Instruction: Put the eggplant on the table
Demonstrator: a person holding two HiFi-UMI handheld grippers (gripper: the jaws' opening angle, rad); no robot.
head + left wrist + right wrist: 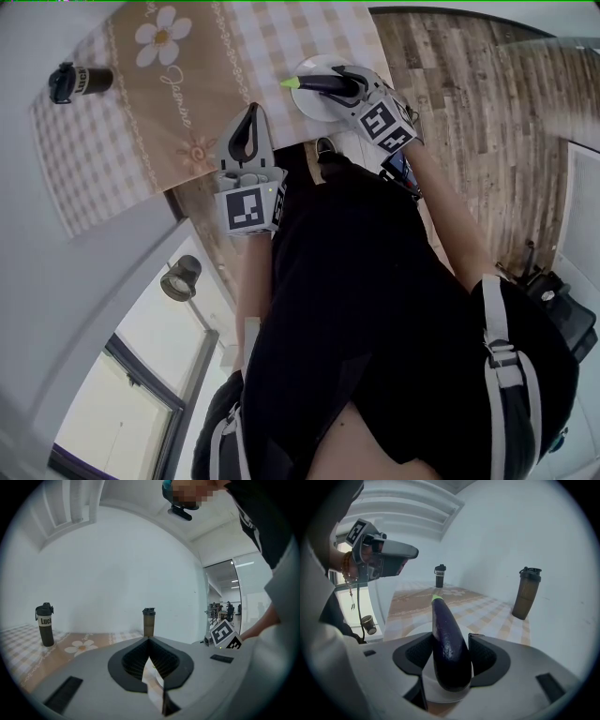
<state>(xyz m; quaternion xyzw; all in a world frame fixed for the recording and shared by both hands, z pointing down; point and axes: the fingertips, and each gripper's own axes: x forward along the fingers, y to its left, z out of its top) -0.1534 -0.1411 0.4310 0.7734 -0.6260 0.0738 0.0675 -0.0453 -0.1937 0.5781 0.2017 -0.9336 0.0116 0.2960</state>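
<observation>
the right tool (451, 641) pinches the eggplant (444, 625) between its dark pads, blunt end toward the camera, green tip pointing out over the table (487, 613). only the right gripper view shows this grip closely. the head view adds where it is: the eggplant is held over a white plate (309, 105) at the table's near edge, and i cannot tell whether they touch. the left tool (149, 643) has its tips pressed together with nothing between them, seen plainly in the left gripper view; in the head view it hangs above the near edge, beside the plate.

a dark bottle (45, 625) stands near the table's left edge. its label reads "luck" in the left gripper view only; elsewhere it is too small. a brown bottle (526, 592) shows in both gripper views but not the head view. the head view alone shows "jasmine" in script on the cloth's tan band (141, 103), below a white daisy (162, 36).
</observation>
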